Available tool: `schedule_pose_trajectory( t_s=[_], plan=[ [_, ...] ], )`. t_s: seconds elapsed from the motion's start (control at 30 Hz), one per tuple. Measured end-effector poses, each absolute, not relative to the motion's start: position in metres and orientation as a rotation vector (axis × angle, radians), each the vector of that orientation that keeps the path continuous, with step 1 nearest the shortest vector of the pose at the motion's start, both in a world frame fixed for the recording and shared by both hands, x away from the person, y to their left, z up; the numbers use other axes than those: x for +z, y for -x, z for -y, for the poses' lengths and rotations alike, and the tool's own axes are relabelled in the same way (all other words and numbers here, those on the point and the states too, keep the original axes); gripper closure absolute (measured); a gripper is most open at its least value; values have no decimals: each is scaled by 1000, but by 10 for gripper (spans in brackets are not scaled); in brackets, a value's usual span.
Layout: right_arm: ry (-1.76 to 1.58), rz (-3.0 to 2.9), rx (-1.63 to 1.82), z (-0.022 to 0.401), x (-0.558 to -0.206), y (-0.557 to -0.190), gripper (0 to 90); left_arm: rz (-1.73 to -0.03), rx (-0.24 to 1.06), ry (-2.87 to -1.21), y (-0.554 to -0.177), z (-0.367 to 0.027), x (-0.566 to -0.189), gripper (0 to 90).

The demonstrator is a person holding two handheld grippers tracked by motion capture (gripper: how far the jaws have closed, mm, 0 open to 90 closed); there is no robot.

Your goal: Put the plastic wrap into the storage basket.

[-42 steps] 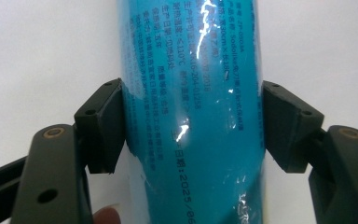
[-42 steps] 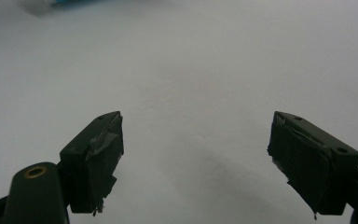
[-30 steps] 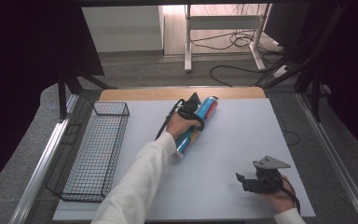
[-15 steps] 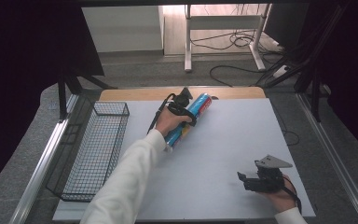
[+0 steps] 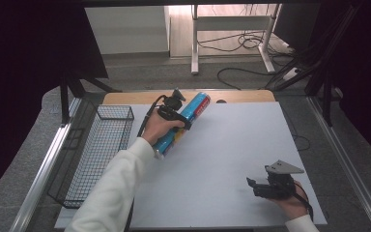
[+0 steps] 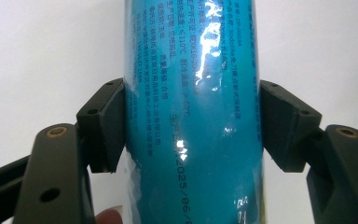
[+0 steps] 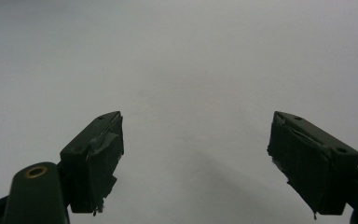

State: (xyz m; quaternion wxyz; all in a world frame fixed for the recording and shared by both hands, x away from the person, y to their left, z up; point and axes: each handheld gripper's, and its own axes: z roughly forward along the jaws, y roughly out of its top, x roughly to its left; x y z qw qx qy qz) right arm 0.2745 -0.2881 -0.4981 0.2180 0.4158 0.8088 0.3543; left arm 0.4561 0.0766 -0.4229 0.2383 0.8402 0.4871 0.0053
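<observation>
A long blue tube-shaped can (image 5: 188, 118) with a red label near its far end is held tilted over the white table top, at the back left of centre. My left gripper (image 5: 176, 116) is shut on the blue can (image 6: 193, 116), its two black pads (image 6: 103, 123) pressed on either side of it. My right gripper (image 5: 253, 187) rests low near the front right of the table, jaws wide apart. In the right gripper view, the right gripper (image 7: 193, 156) holds nothing, only bare white surface lies between its fingers (image 7: 95, 156).
A black wire basket (image 5: 94, 150) stands along the left edge of the white table top (image 5: 232, 145). A wooden strip runs along the table's far edge. Cables and a desk frame lie on the floor beyond.
My left gripper has carried the blue can leftward, toward the basket side, and a little farther back. The right gripper has stayed in place, open.
</observation>
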Motion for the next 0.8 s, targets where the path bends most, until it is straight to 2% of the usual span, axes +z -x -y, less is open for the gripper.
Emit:
schedule_pose_trajectory(
  t_s=[0.33, 0.8],
  plan=[
    [-1150, -2231, 980, 287, -496, -274, 185, -1314, 34, -2260, -430, -107, -410, 318],
    [-1159, -2217, 981, 290, -494, -273, 185, -1284, 60, -2259, -397, -129, -401, 318]
  ],
)
